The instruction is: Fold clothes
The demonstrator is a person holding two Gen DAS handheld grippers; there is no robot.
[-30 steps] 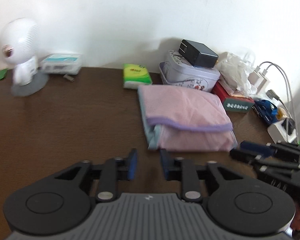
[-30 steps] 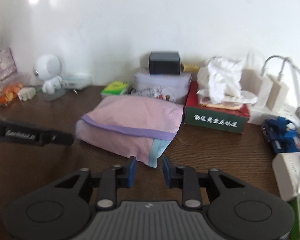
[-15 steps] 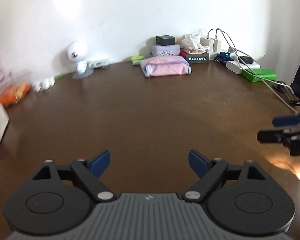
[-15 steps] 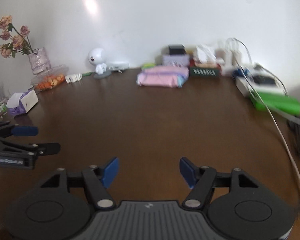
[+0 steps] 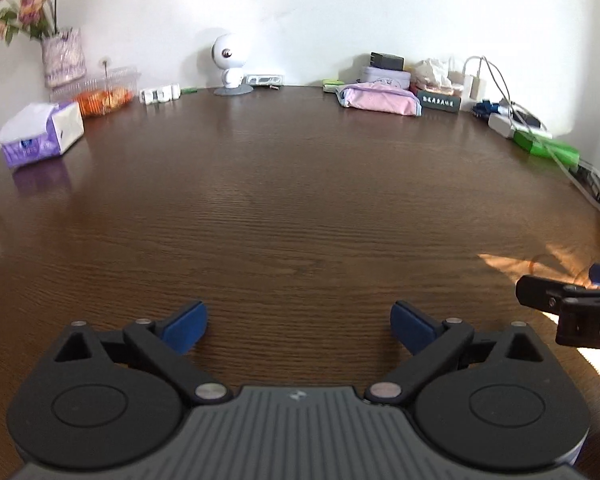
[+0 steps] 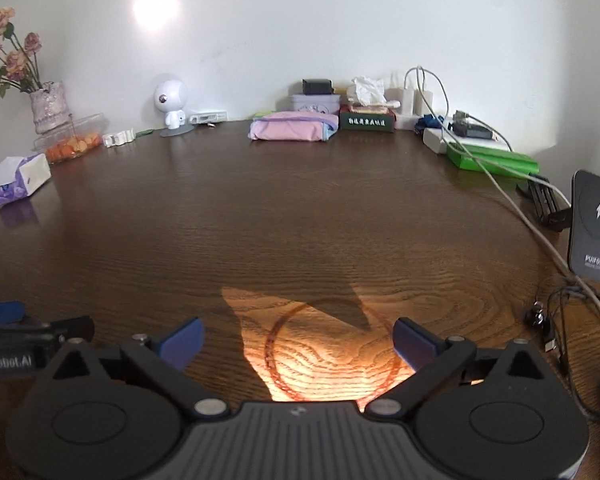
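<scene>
Nearest the camera, the left hand-held gripper [image 5: 298,326] has its blue pads spread wide with nothing between them, low over the bare brown surface [image 5: 300,208]. The right hand-held gripper [image 6: 298,338] is likewise wide apart and empty, over a sunlit patch of wood with a ring mark. Each shows at the edge of the other's view, so they sit side by side.

Far across the surface, against the back wall, lies the pink cloth [image 6: 290,128], folded into a flat bundle with a purple trim and a pale blue edge. It sits just in front of a tin [image 6: 315,102] and beside a green tissue box [image 6: 366,120].

The cloth is probably light, soft and limp, so it would sag if lifted at one point. A pinch at two corners of the near edge, one gripper each, looks the safest hold.
</scene>
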